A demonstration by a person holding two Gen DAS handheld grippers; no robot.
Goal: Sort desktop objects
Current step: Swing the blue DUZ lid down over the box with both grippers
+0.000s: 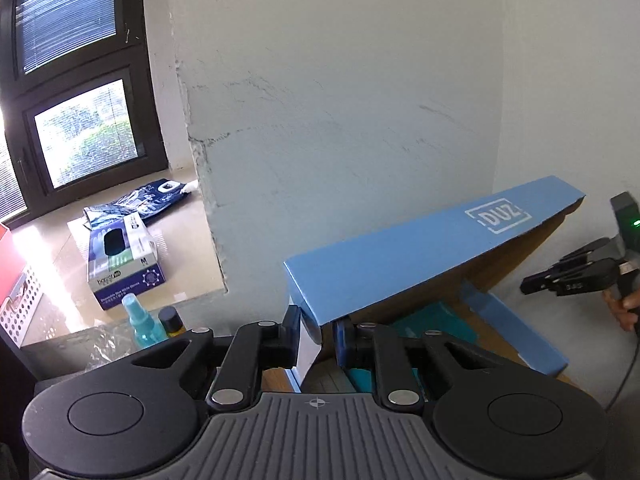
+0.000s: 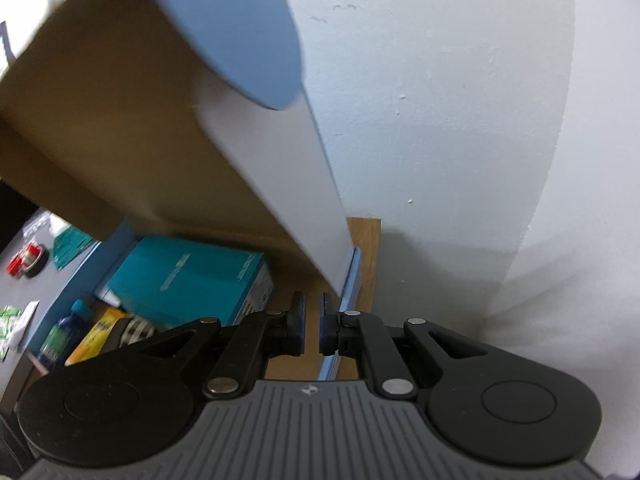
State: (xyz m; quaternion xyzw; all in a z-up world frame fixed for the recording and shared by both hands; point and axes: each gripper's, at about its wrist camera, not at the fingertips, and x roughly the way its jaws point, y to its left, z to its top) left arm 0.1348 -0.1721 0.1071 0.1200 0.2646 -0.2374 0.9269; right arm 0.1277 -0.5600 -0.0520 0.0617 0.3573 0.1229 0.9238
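left hand-held gripper (image 1: pixel 316 334) pinched on raised blue cardboard box lid (image 1: pixel 420 252) | right hand-held gripper (image 2: pixel 311 322) narrow, empty | teal carton (image 2: pixel 188 276) already boxed | red-capped items (image 2: pixel 24 262) remain on grey worktop (image 2: pixel 24 292)

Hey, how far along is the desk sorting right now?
Partly done: a teal box and small bottles already sit inside the blue box. In hand: the left hand-held gripper pinches the raised blue lid; the right hand-held gripper is shut and empty. Left: the tape roll and packets on the desk.
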